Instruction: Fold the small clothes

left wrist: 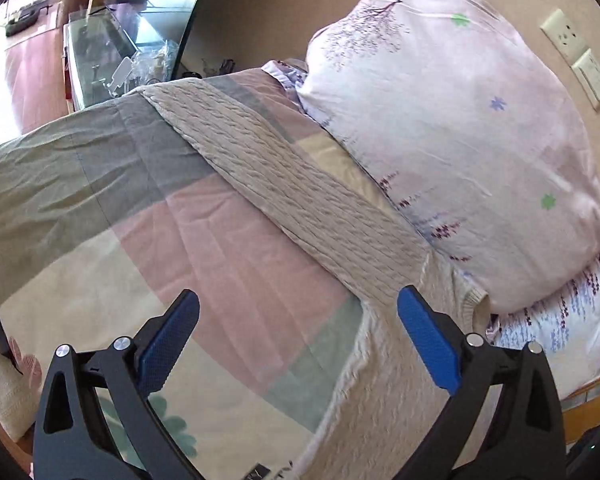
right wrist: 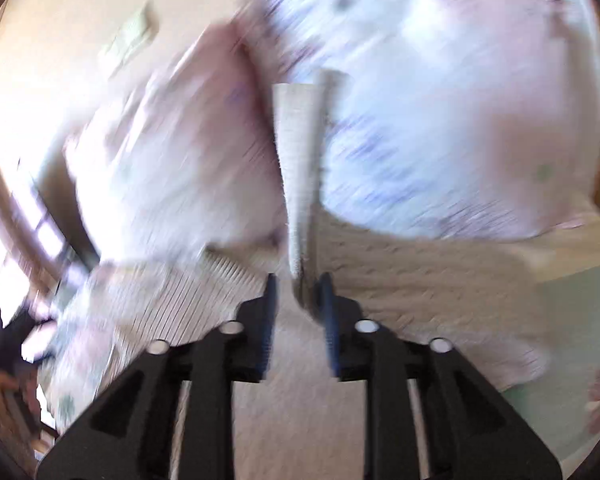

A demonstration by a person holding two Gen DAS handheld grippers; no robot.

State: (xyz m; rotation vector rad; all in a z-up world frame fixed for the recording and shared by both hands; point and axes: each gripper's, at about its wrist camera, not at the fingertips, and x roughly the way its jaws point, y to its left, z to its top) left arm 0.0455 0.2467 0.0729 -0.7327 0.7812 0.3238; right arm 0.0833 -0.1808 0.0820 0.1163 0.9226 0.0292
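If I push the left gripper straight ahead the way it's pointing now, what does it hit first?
Probably the pink patch of the patchwork quilt, which fills the gap ahead of the open left gripper. The beige knit sweater lies just beyond; depth is unclear.

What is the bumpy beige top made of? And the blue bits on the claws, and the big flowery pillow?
The beige top looks like soft knitted yarn: raised cable ridges show. The blue pads on the left claw seem textured rubber or plastic, dotted and matte. The pillow looks like thin printed cotton, finely creased.

no text, label, brand or number is readable in either view.
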